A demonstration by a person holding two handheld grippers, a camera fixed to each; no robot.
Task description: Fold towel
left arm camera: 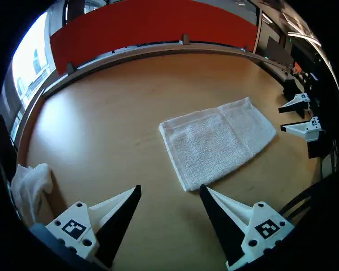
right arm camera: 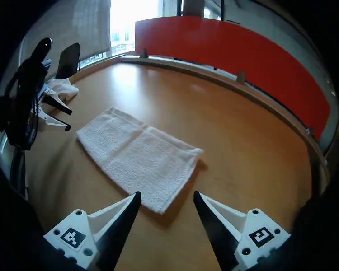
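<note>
A white towel (left arm camera: 218, 140) lies flat on the wooden table (left arm camera: 115, 117), folded into a rectangle with a crease across its middle. My left gripper (left arm camera: 169, 194) hovers open just short of the towel's near corner, nothing between its fingers. In the left gripper view the right gripper (left arm camera: 296, 118) stands open beyond the towel's right end. In the right gripper view the same towel (right arm camera: 138, 156) stretches from left to centre, and my right gripper (right arm camera: 166, 198) is open just above its near edge. The left gripper (right arm camera: 56, 115) is at the far left there, open.
A second crumpled white cloth (left arm camera: 30, 189) lies at the table's left edge, seen also as a white cloth (right arm camera: 63, 86) in the right gripper view. A red partition (left arm camera: 151, 27) runs along the table's far side. Dark chairs (right arm camera: 70, 61) stand past the table end.
</note>
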